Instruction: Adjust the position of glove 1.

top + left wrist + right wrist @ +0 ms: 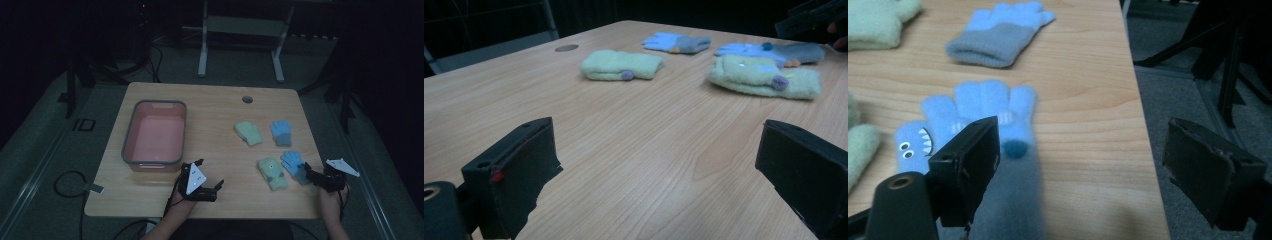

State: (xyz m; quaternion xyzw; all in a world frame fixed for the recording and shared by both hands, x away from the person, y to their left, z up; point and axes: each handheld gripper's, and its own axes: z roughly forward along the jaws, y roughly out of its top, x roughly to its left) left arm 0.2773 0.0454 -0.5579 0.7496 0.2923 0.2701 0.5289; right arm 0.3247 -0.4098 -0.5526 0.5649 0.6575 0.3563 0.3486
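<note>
Item 1: worktop (210, 107), light wood, rounded corners, w/ round cable hole (247, 99) at approx. 1 o'clock from centre.

Item 2: pink bin (129, 131), grey rim, rectangular, at 9 o'clock from worktop centre, upright.

Item 3: near blue glove (295, 165), blue fingers, grey cuff, flat on worktop at approx. 4 o'clock, close to right edge. In right gripper view it bears a face w/ eyes and teeth on the thumb side and lies partly under the left-hand jaw (993, 120). No pad presses on it.

Item 4: near green glove (272, 173), pale green, just beside item 3 at its 9 o'clock.

Item 5: far green glove (248, 133), approx. 2 o'clock from centre, apart from item 4.

Item 6: far blue glove (281, 132), just beside item 5 at its 3 o'clock.

Item 7: right hand-held gripper (311, 175), at 4–5 o'clock near the worktop's right front corner, jaws released and wide apart, over the cuff end of item 3.

Item 8: left hand-held gripper (207, 176), at 6 o'clock near front edge, just by the bin's near right corner. Jaws released, spread wide, bare worktop between them. Pointed toward the gloves, well apart from them.
</note>
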